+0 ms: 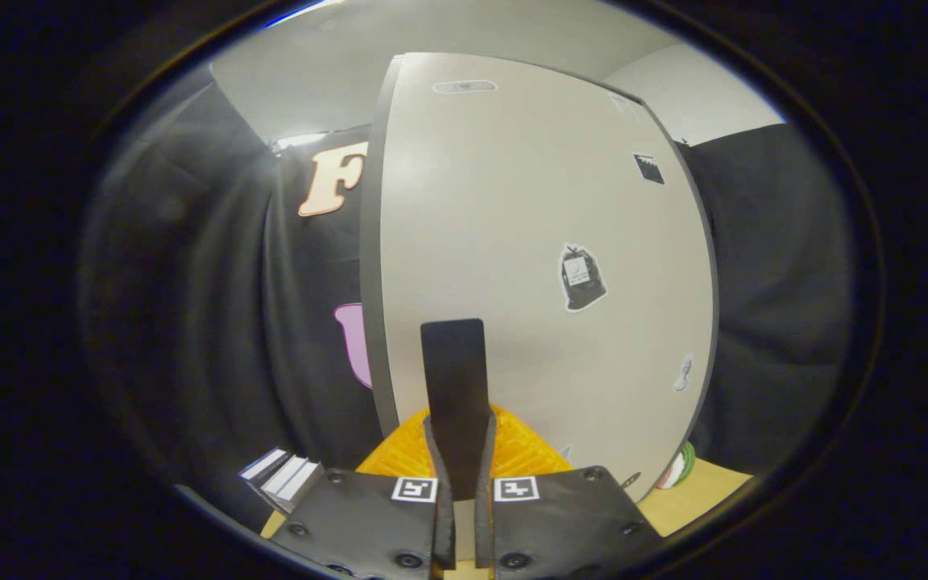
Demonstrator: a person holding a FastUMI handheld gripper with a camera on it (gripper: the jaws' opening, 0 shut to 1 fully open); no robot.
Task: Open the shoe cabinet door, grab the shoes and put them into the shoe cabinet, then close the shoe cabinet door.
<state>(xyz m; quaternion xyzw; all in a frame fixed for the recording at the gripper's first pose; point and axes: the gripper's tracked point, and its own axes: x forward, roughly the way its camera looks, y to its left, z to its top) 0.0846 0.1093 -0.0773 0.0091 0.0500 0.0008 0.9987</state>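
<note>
Claw (453, 338): fingers pressed together, nothing between them.
Cabinet door (544, 266): just beyond the fingertips.
Worktop (698, 491): below.

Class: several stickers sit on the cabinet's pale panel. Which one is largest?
The dark bag-shaped sticker mid-panel, above and beside the shut gripper. The small black square higher up and the pale sticker lower down are clearly smaller.
</note>
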